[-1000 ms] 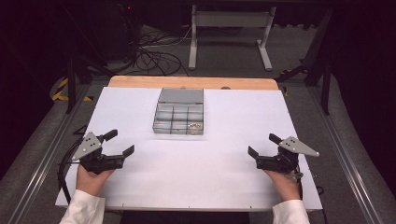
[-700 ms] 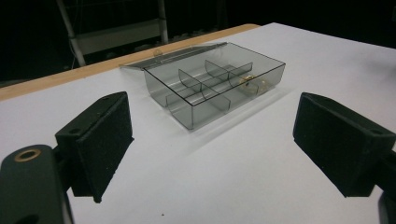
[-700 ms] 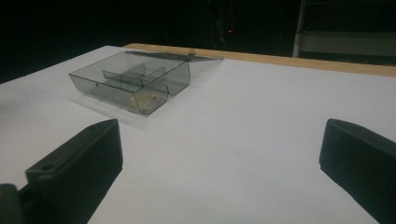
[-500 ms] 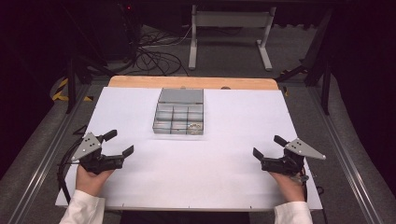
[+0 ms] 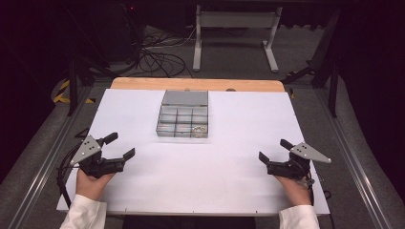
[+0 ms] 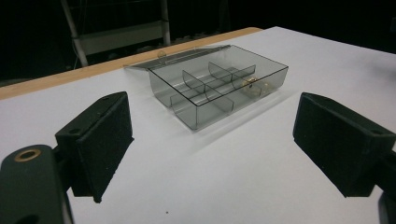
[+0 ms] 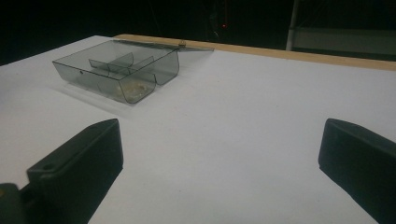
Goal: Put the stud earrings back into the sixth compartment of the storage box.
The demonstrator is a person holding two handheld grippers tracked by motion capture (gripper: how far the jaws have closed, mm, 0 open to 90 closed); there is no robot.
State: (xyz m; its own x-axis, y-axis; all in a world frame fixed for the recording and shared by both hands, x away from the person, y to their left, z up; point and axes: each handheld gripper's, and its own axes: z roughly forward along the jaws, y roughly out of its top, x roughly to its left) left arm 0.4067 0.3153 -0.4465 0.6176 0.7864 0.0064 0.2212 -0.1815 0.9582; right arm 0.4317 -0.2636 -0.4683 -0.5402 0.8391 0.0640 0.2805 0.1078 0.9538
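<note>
A clear grey compartment box (image 5: 183,119) with its lid laid open behind it sits at the middle back of the white table (image 5: 229,167). Small pale items (image 5: 200,129) lie in its front right compartment. The box also appears in the left gripper view (image 6: 219,91) and in the right gripper view (image 7: 116,70). My left gripper (image 5: 119,146) rests open near the front left, jaws wide apart with nothing between them (image 6: 212,154). Open and holding nothing, my right gripper (image 5: 274,149) sits at the front right, its jaws spread toward the box (image 7: 219,154).
A wooden strip (image 5: 196,84) runs along the table's back edge. Metal rails (image 5: 43,162) flank both sides. Cables (image 5: 157,57) and a frame stand (image 5: 234,33) lie on the dark floor behind.
My right gripper has shifted slightly to the right and toward the front edge. The left gripper and the box have stayed put.
</note>
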